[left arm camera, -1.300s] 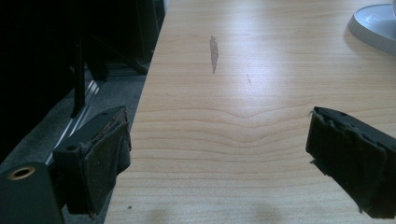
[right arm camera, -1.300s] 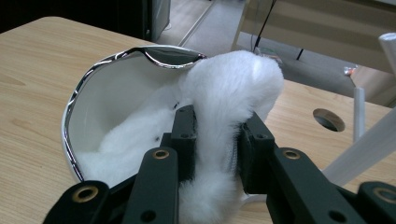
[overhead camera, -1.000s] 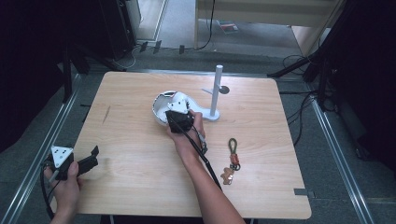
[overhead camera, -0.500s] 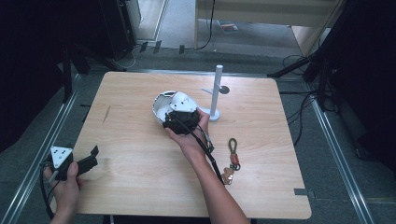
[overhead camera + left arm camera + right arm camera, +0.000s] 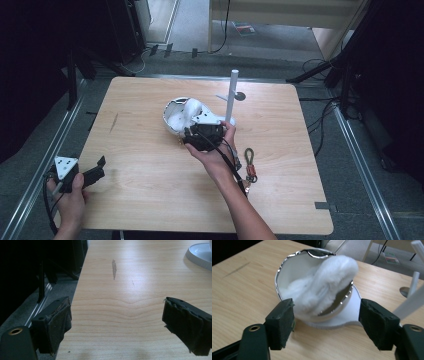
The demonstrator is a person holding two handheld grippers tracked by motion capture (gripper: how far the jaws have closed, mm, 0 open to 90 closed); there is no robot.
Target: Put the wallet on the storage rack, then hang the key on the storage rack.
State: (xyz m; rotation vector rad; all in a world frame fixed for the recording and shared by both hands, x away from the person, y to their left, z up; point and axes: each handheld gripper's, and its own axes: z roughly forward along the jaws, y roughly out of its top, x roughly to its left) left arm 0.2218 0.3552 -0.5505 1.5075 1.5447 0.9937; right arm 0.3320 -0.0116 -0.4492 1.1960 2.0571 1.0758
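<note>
A white bowl [image 5: 172, 121] with a shiny rim sits mid-table, and a fluffy white puff [image 5: 192, 107] hangs over its edge. My right gripper [image 5: 196, 131] is held just in front of the bowl, on the near side. In the right gripper view its jaws stand open on either side of the bowl [image 5: 287, 277] and the puff [image 5: 329, 282], touching neither. My left gripper [image 5: 97, 169] rests at the table's near left corner, open. In the left gripper view its jaws [image 5: 116, 320] have only bare wood between them.
A white pole stand [image 5: 231, 95] rises just right of the bowl, and its pole [image 5: 414, 282] also shows in the right gripper view. A green-looped keychain [image 5: 249, 165] lies to the right of the forearm. A dark streak [image 5: 114, 268] marks the wood at the left.
My right gripper has drawn back a little from the bowl toward the near edge, so more of the puff shows. The left gripper has stayed put.
</note>
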